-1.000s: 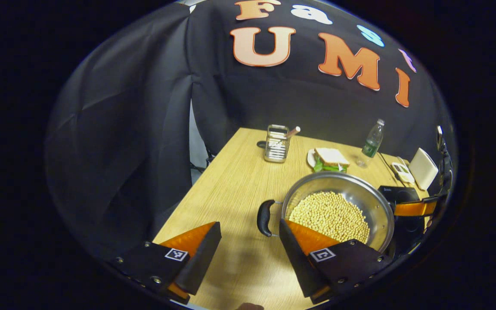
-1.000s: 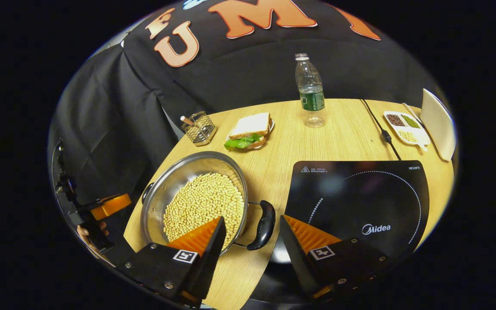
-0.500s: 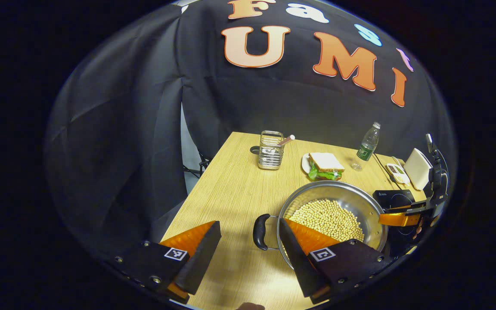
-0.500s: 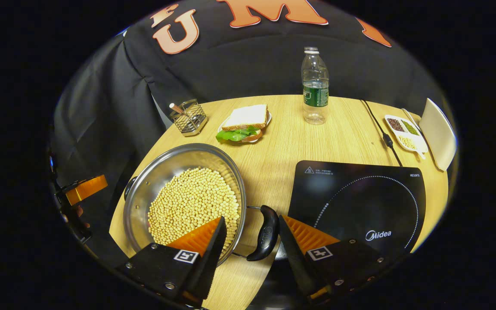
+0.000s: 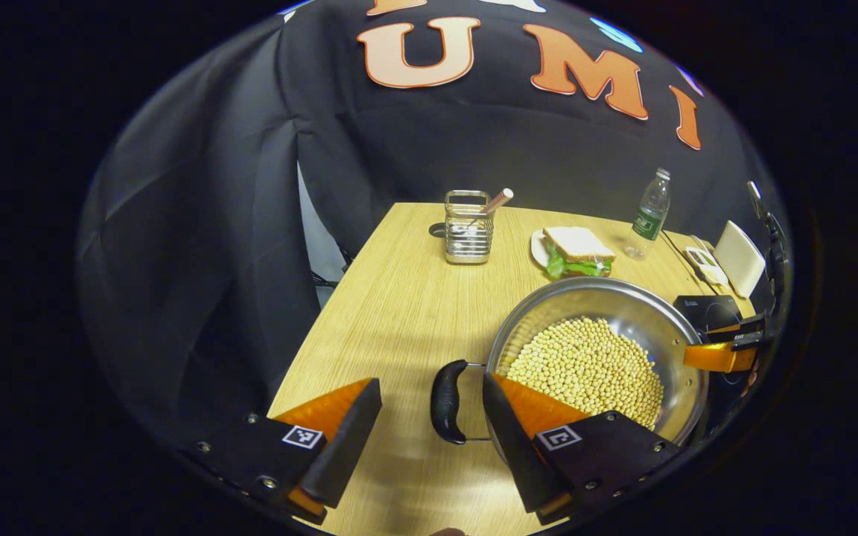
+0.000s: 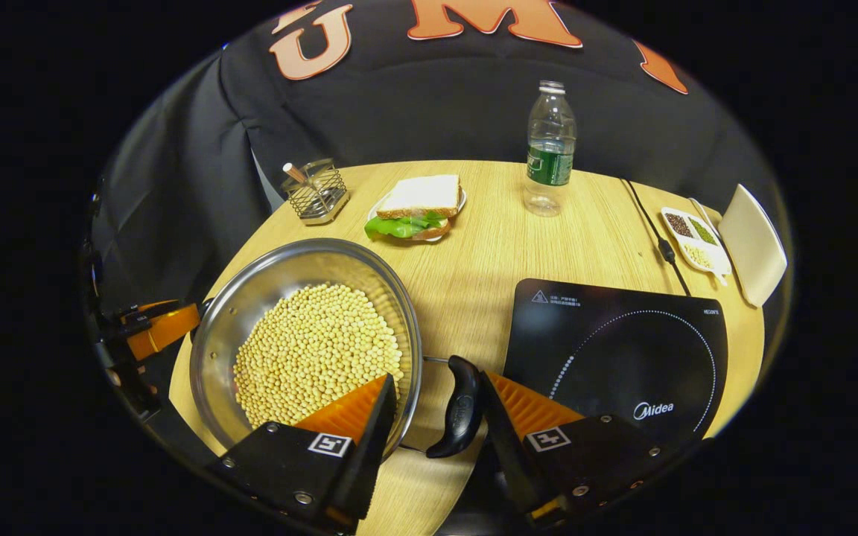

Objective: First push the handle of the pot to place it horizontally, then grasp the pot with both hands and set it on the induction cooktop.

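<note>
Between the spread fingers of the right gripper [image 6: 429, 417] sits the pot's [image 6: 302, 335] black handle [image 6: 460, 406], ungripped. The left gripper [image 5: 429, 417], likewise open, brackets the opposite handle [image 5: 447, 400]. The pot holds soybeans [image 6: 317, 353]; right of it lies the induction cooktop [image 6: 623, 357].

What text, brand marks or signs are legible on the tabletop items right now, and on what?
"Midea": white logo on the flat black glass induction cooktop, near corner.
Warning triangle with a small print line beside it, cooktop's far-left corner: too small to read.
Small word, cooktop's far-right corner: too small to read.
Green label on the clear plastic water bottle: blurred, unreadable.
Square black-and-white marker tags on each claw: patterns, no text.
</note>
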The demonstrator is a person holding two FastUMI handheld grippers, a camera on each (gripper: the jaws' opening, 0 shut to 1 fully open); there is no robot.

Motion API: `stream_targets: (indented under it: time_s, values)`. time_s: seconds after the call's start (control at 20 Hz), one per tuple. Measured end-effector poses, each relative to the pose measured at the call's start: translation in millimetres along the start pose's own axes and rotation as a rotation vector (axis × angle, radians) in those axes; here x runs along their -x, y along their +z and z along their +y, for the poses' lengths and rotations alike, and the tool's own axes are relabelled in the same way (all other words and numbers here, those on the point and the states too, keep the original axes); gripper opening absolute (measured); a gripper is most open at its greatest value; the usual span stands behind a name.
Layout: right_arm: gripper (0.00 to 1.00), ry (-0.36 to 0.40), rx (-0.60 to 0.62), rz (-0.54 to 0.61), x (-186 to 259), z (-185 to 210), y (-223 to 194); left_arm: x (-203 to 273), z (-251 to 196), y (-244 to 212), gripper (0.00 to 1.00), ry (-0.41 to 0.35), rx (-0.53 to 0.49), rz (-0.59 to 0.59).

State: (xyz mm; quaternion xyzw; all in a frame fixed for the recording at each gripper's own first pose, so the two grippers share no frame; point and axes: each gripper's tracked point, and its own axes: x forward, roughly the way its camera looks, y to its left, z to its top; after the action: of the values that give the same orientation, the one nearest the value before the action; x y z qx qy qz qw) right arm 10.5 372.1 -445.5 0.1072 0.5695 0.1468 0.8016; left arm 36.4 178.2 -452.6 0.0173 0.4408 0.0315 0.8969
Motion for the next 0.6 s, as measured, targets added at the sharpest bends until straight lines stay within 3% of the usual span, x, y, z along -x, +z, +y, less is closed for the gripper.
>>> stream_targets:
  time_s: [0.25, 0.6]
  values:
    - [0.71, 0.011, -0.021, 0.035, -7.8, 4.2, -4.2, -7.3, 1.4, -1.9, 0.89, 0.017, -0.046, 0.014]
    - [0.69, 0.02, -0.011, 0.069, -20.4, 12.2, -11.9, -29.6, -7.2, -15.0, 0.9, 0.033, -0.024, 0.064]
